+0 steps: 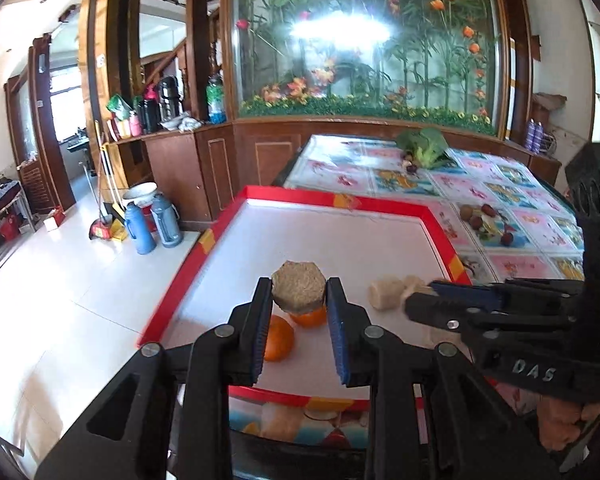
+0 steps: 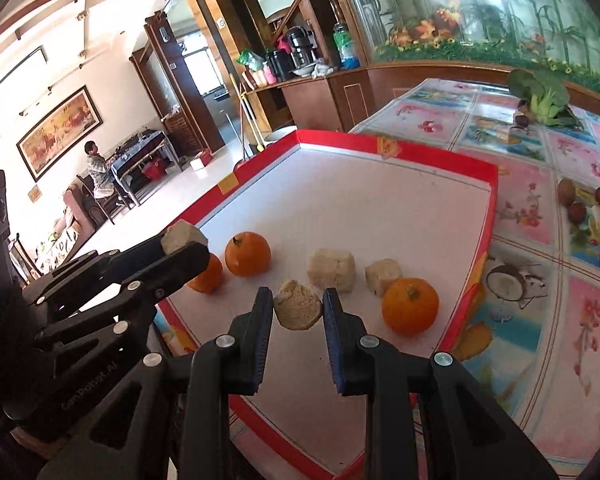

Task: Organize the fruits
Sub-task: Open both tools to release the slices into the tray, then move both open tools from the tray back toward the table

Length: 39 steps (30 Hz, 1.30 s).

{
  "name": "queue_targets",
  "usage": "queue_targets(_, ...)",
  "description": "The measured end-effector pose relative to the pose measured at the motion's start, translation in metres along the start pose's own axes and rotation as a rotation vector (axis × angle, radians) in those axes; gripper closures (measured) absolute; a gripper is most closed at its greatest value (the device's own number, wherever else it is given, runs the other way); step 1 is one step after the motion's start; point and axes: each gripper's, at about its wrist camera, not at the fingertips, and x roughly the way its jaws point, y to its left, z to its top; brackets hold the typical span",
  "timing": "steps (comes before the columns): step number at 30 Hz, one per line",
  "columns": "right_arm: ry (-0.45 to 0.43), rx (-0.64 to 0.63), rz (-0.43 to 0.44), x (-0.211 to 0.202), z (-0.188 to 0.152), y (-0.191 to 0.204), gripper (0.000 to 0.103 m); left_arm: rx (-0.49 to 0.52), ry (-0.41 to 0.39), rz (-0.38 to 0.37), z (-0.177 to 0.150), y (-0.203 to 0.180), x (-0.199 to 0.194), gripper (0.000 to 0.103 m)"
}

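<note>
**Both grippers clamped on tan blocks above the red-rimmed tray**

Black fingers of the left gripper (image 1: 299, 300) fill the bottom of the left wrist view, their blue pads pressed on either side of a tan hexagonal block (image 1: 298, 287) held above the white floor of the tray (image 1: 204, 258). Under the block sit two oranges: one (image 1: 278, 338) by the left finger, the other (image 1: 310, 315) half hidden beneath the block. To the right, the right gripper (image 1: 416, 294) reaches in sideways, its tips closed on a pale piece that is blurred here; another pale block (image 1: 385, 293) lies just left of it. Beyond the tray, small fruits (image 1: 487, 221) and a leafy green vegetable (image 1: 424, 147) rest on the patterned tablecloth (image 1: 500, 200).

Blue-padded fingers of the right gripper (image 2: 298, 311) grip a rough tan chunk (image 2: 298, 309) in the right wrist view, raised over the tray's near part (image 2: 493, 200). Behind it lie two pale blocks (image 2: 332, 270) (image 2: 383, 276) and an orange (image 2: 410, 306) at right. At left, the left gripper (image 2: 182, 240) holds its block (image 2: 180, 236) over an orange (image 2: 208, 274), with another orange (image 2: 247, 253) just beside. A person (image 2: 98, 176) sits at a distant table.
</note>
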Motion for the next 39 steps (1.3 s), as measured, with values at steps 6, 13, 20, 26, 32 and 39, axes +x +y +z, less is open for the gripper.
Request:
queue_targets(6, 0.020, 0.001, 0.014, 0.002, -0.003, 0.003, 0.079, 0.008, 0.055, 0.014, -0.004, -0.006, 0.016, 0.074)
queue_targets(13, 0.014, 0.009, 0.008, 0.001, -0.003, 0.002, 0.079, -0.006, 0.101, 0.030, -0.008, -0.007, 0.026, 0.074)
queue_targets(20, 0.035, 0.028, -0.003, 0.004, -0.003, -0.001, 0.078, -0.009, 0.109, 0.047, -0.009, -0.009, 0.026, 0.074)
queue_targets(26, 0.044, 0.039, -0.007, 0.005, -0.003, -0.003, 0.077, 0.005, 0.112, 0.062, -0.009, -0.014, 0.027, 0.074)
queue_targets(32, 0.052, 0.073, 0.010, 0.005, -0.003, -0.011, 0.076, 0.042, 0.113, 0.097, -0.010, -0.022, 0.027, 0.071)
queue_targets(39, 0.037, 0.107, 0.030, -0.001, -0.004, -0.016, 0.069, 0.022, 0.084, 0.185, -0.008, -0.014, 0.023, 0.035)
